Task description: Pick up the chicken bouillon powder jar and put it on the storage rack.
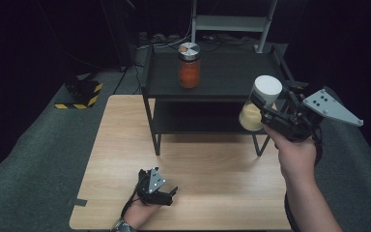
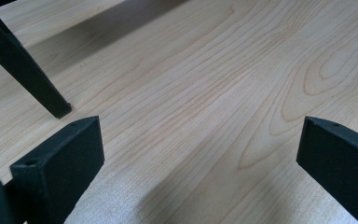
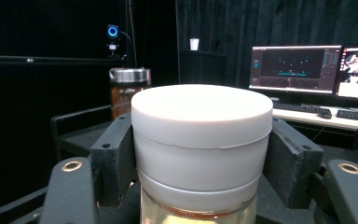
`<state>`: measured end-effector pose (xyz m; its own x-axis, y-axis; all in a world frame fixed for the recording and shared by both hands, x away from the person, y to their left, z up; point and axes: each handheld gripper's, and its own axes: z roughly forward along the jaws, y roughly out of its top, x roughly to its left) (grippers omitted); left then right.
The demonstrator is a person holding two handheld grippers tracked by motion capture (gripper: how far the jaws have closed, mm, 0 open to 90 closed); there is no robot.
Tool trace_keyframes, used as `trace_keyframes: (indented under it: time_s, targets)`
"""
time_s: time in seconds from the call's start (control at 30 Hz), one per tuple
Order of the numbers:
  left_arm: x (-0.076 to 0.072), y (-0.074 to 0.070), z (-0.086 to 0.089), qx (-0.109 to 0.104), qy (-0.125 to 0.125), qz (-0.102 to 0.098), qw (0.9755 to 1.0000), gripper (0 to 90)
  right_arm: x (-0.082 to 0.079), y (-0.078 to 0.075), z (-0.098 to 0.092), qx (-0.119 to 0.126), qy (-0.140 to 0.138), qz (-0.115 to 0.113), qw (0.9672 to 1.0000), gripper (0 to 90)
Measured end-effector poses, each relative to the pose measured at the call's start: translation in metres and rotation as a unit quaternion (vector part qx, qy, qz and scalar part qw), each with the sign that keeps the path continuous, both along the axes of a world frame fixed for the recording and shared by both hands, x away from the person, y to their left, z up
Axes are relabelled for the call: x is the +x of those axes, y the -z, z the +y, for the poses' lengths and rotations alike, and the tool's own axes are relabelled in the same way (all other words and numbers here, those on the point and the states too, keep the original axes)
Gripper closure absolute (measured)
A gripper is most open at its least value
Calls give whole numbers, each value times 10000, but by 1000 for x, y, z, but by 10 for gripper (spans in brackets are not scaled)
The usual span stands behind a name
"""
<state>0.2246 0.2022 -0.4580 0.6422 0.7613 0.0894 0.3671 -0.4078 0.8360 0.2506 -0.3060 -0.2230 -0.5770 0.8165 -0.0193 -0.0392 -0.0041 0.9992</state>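
Up in the air, the right gripper (image 1: 263, 107) has its fingers pinching a white-lidded jar (image 1: 260, 102) beside the black shelf (image 1: 222, 79). Low on the counter (image 1: 212, 169), the left gripper (image 1: 166, 195) rests, fingers spread.

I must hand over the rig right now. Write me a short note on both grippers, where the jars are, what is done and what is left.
Right gripper: shut on the clear glass jar with white lid, held in the air at the right end of the black two-tier metal shelf.
Left gripper: open, holding nothing, low over the light wooden table.
Done: orange-filled jar with silver lid stands on the top tier.
Left: probably set the held jar on the shelf and release.
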Motion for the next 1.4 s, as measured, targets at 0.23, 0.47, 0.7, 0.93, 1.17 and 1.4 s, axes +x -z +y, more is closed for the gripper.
trace_keyframes:
  time_s: [0.23, 0.47, 0.7, 0.93, 1.17, 1.4]
  targets:
    - [0, 0, 0, -7, -3, -13, 10000, 9, 7, -14, 5, -19, 117, -101, 9999, 332]
    - [0, 0, 0, -8, 7, -6, 10000, 9, 15, -23, 10, 41, 236, -102, 9997, 332]
    - [0, 0, 2, -31, 22, 4, 10000, 9, 27, -34, 16, 37, 356, -130, 9993, 332]
    - [1, 0, 3, -54, 17, 23, 10000, 9, 39, -38, 21, 18, 451, -171, 9988, 332]
    - [0, 0, 2, -47, 23, 12, 10000, 9, 53, -33, 23, 54, 509, -302, 9982, 332]
    - [1, 1, 4, -87, 19, 32, 10000, 9, 67, -28, 28, 76, 520, -331, 9981, 332]
